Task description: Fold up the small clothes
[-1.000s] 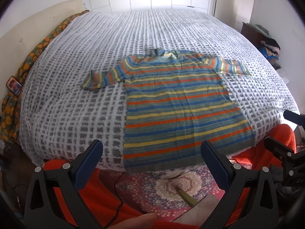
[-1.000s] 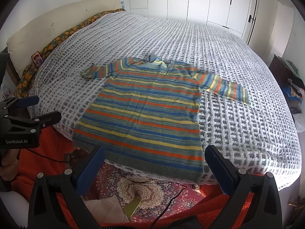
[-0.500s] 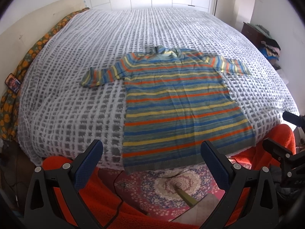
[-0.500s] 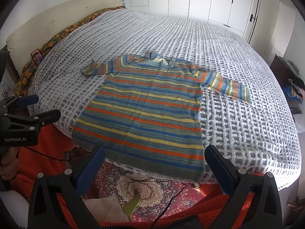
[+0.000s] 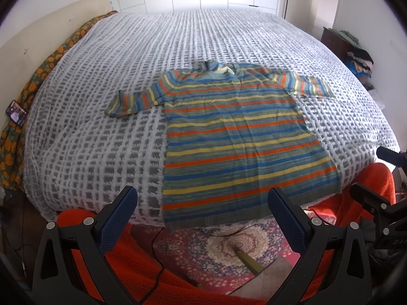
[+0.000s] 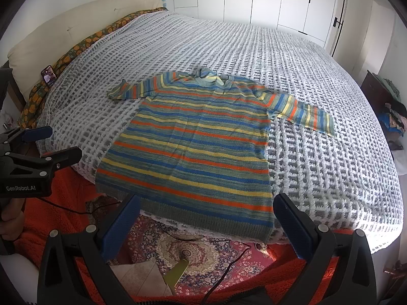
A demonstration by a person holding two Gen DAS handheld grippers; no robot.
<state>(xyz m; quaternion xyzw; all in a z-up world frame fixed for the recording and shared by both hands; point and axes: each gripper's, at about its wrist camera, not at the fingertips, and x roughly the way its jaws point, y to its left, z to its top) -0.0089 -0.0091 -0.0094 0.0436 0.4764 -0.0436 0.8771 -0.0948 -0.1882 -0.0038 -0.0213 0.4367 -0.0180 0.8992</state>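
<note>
1. A wide bed under a white-and-grey woven check bedspread [image 5: 101, 137] fills most of both views; its far corners curve out of the fisheye edge.
2. A cream padded headboard [image 6: 76, 23] runs along the left side, with a strip of orange-and-green floral fabric [image 5: 38, 76] tucked beside it, partly hidden under the bedspread.
3. A long-sleeved knit sweater with blue, green, yellow and orange stripes [image 5: 239, 137] lies flat on the near part of the bed, collar toward the far side, both sleeves spread out. Its grey-green hem hangs just over the near edge. The left sleeve's cuff is folded over itself.
4. A bright orange fleece cloth [image 6: 61, 198] and a patterned red rug [image 5: 229, 244] show below the bed edge, largely covered by the grippers.
5. The left gripper [image 5: 202, 218] hovers near the hem, its blue-padded jaws spread wide and holding nothing; in the right wrist view it shows at the left edge [image 6: 47, 143].
6. The right gripper [image 6: 206, 221] likewise hangs before the hem, jaws spread wide and empty.
7. A small phone [image 6: 48, 75] rests on the floral fabric; its screen is too small to read.
8. A heap of clothes on a dark cabinet [image 5: 356, 53] at the far right is hard to make out.
</note>
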